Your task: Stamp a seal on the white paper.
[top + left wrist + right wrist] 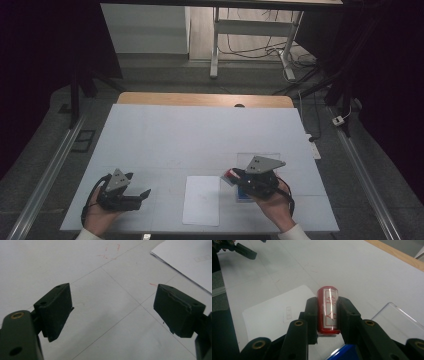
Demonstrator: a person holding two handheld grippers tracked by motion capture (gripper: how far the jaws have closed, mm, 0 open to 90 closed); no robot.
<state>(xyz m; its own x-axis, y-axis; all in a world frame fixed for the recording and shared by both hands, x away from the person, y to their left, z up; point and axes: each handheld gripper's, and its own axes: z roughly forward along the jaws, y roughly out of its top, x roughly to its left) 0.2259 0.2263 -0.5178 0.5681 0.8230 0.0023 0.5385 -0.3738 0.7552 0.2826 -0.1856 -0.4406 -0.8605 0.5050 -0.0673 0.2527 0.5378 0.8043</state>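
Red stamp sits clamped in your right tool, just right of the paper on the surface; your left tool, left of the paper, stands wide, holding nothing.

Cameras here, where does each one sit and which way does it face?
High view: above the person's side, looking forward and down on the table; both hands, left tongs, right tongs.
Left gripper view: on the left tongs, facing the tabletop.
Right gripper view: on the right tongs, clamping a red stamp.
All share the paper sheet.
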